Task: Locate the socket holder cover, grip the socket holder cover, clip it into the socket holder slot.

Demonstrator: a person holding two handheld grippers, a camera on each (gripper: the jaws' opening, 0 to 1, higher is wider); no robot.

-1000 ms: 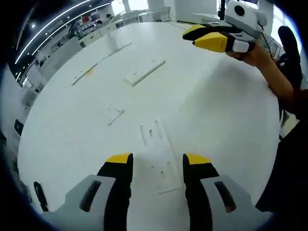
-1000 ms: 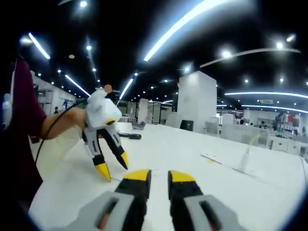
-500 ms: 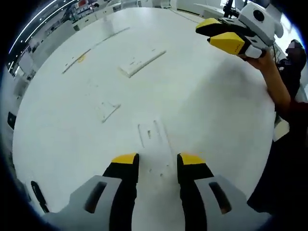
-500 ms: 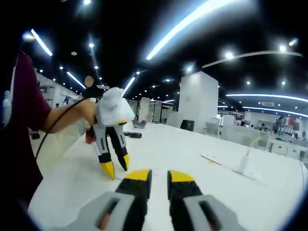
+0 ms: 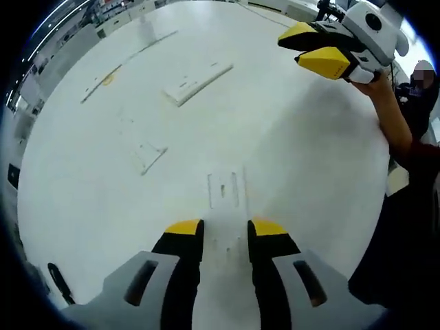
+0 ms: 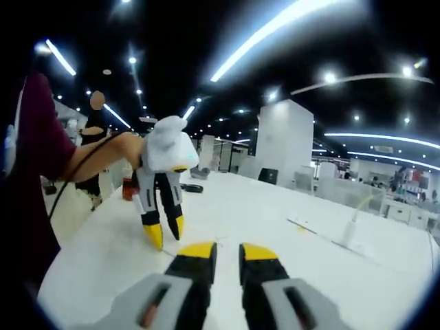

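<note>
White and broad, the surface [image 5: 295,158] stretched away under long ceiling light strips in a large open hall, with a white pillar [image 6: 283,141] and rows of desks dim in the background of the right gripper view. Several flat white parts lay scattered on it. A socket holder cover [image 5: 225,188], thin and pale with small slots, lay near the middle of the surface, just beyond the tips of the left hand-held gripper [image 5: 225,228]. A small square plate [image 5: 148,155] rested farther toward the far left edge, and a long socket strip [image 5: 196,82] lay well beyond it, toward the far side. Another narrow strip [image 5: 97,84] sat close to the far left edge.

The left hand-held gripper hung low over the surface with its yellow-tipped jaws set a narrow gap apart and nothing between them; a faint flat part lay on the surface under that gap. In the right gripper view it pointed straight down at the surface, held by a person's hand [image 6: 124,148] below a dark red sleeve [image 6: 41,137].

The right hand-held gripper [image 6: 227,251] was raised above the surface near its right edge, its jaws nearly together and empty. A white cable stub [image 6: 354,223] stood on the surface toward the far right.
</note>
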